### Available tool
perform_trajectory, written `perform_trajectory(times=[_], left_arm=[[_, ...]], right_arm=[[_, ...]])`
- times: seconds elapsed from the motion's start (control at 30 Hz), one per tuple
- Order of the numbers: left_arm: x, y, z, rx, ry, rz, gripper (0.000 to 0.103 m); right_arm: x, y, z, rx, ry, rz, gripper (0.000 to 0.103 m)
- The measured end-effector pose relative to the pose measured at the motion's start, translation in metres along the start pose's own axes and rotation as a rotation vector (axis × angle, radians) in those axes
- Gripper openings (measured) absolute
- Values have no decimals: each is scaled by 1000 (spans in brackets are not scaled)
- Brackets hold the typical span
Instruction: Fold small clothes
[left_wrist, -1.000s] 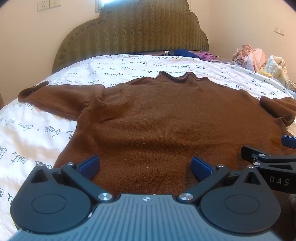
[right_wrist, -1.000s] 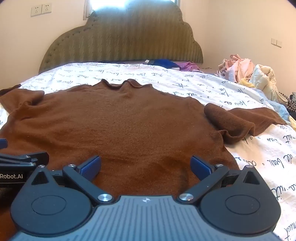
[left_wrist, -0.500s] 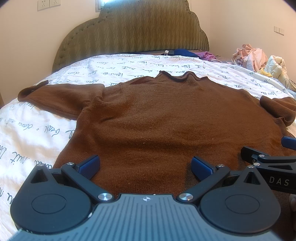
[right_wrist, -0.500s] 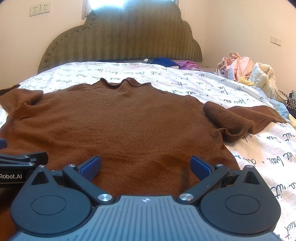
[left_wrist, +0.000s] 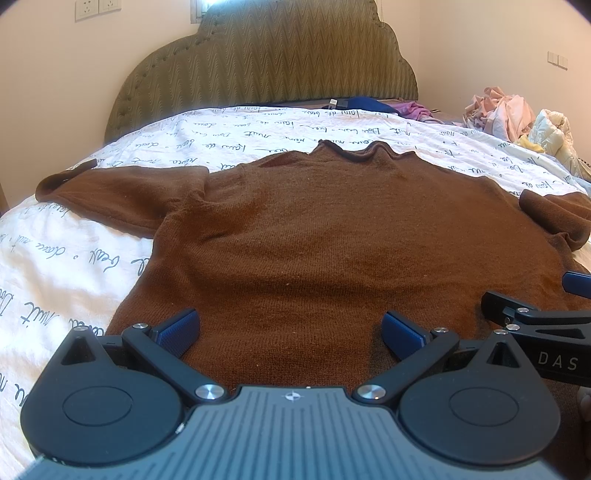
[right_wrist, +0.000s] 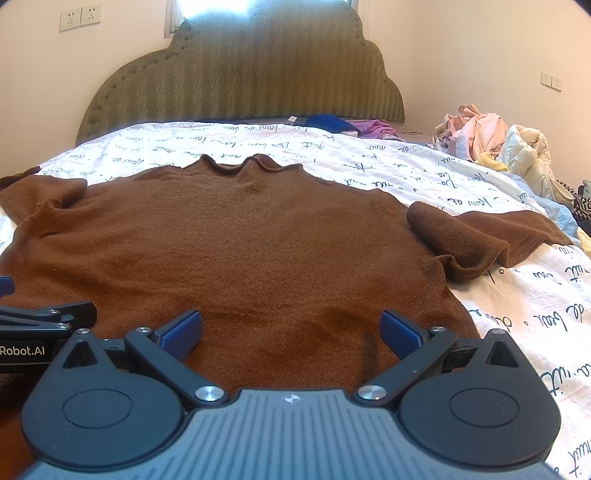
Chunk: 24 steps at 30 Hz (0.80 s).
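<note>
1. Brown sweater (left_wrist: 314, 236) spread flat on the bed (left_wrist: 55, 266), neck toward the headboard (left_wrist: 266, 70), bottom hem at the near edge of the bed.
2. One sleeve (left_wrist: 122, 195) stretched out flat toward the left edge of the bed.
3. Other sleeve (right_wrist: 476, 240) bunched and folded over toward the right edge of the bed.
4. Left gripper (left_wrist: 291, 328) low over the bottom hem of the sweater, jaws wide apart, nothing held between the blue pads (left_wrist: 177, 330).
5. Right gripper (right_wrist: 291, 328) just beside it, also over the hem, jaws wide apart too, nothing held.
6. Cannot tell if the pads touch the cloth.
7. White bed cover with dark handwriting printed all over.
8. Blue cloth (right_wrist: 328, 123) and purple cloth (right_wrist: 373, 129) at the far edge of the bed, by the headboard.
9. Pile of pink and cream clothes (right_wrist: 491, 144) off the far right corner of the bed.
10. Wall sockets (right_wrist: 79, 16) up on the wall, left of the headboard.
</note>
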<state>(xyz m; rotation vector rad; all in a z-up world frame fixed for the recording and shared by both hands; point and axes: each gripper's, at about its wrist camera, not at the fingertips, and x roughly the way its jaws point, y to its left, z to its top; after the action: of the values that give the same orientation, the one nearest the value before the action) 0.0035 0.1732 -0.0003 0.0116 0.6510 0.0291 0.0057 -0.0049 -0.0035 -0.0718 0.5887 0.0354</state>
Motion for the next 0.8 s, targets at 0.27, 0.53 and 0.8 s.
perform_trajectory(times=[0.27,0.53,0.8], left_arm=[[2,0,0,-3,3,0,103],[4,-1,-1,0,12,4,103],[6,-2,-1,3,34,8,103]], right_arm=[[2,-2,0,11,16,6,103],[8,-12,-2,73,91,40,103],[11,-12,2,80,130,43,103]])
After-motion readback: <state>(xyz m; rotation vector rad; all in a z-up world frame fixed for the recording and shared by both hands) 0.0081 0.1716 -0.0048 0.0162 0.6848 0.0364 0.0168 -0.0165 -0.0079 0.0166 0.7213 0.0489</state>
